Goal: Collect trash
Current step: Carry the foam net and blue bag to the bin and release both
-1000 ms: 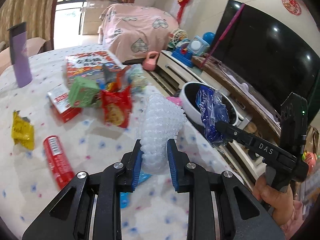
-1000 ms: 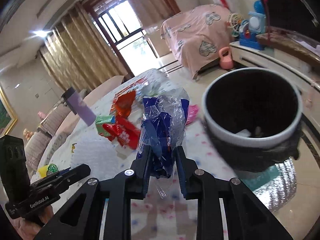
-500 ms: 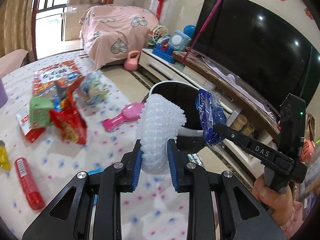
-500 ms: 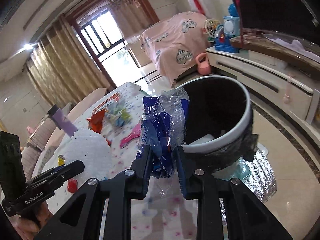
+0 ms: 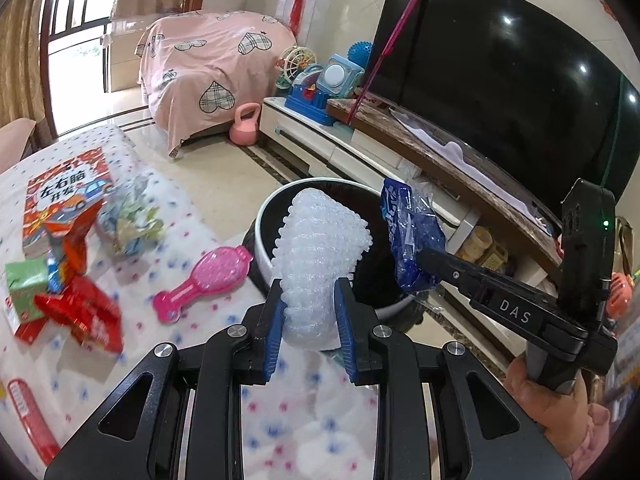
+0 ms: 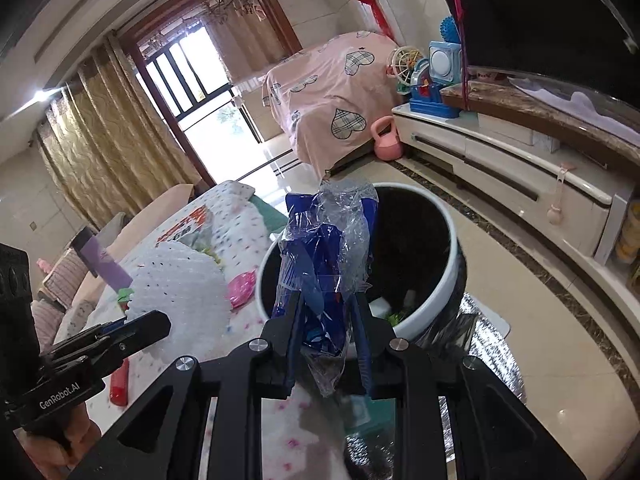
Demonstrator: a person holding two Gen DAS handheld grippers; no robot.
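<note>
- Fingers of the left gripper (image 5: 309,312) are clenched on a folded wad of white bubble wrap (image 5: 322,240); its blue pads press both sides of the wad's lower end.
- Compared with a second ago, the bin (image 5: 264,216) has come from the right of the left wrist view to the centre, and the bubble wrap now shows against its dark mouth instead of against the dotted worktop (image 5: 92,364).
- Snack wrappers, a carton and a pink brush (image 5: 204,280) have slid to the left of that frame, so other trash is left on the worktop.
- Bubble wrap stands with its long axis running up from the fingers, fanning wider at its free top end, which leans slightly right towards the bin.
- Fingers of the right gripper (image 6: 328,332) are clenched on a blue and clear plastic wrapper (image 6: 326,248), seen at centre of the right wrist view.
- Here too the bin has grown nearer; the wrapper's top now overlaps its white rim (image 6: 444,292) and dark inside.
- Wrapper's long axis also runs upward from the fingers, a clear tail hanging below them.
- Both pieces look nearly over the bin, so I judge the drop to be close.
</note>
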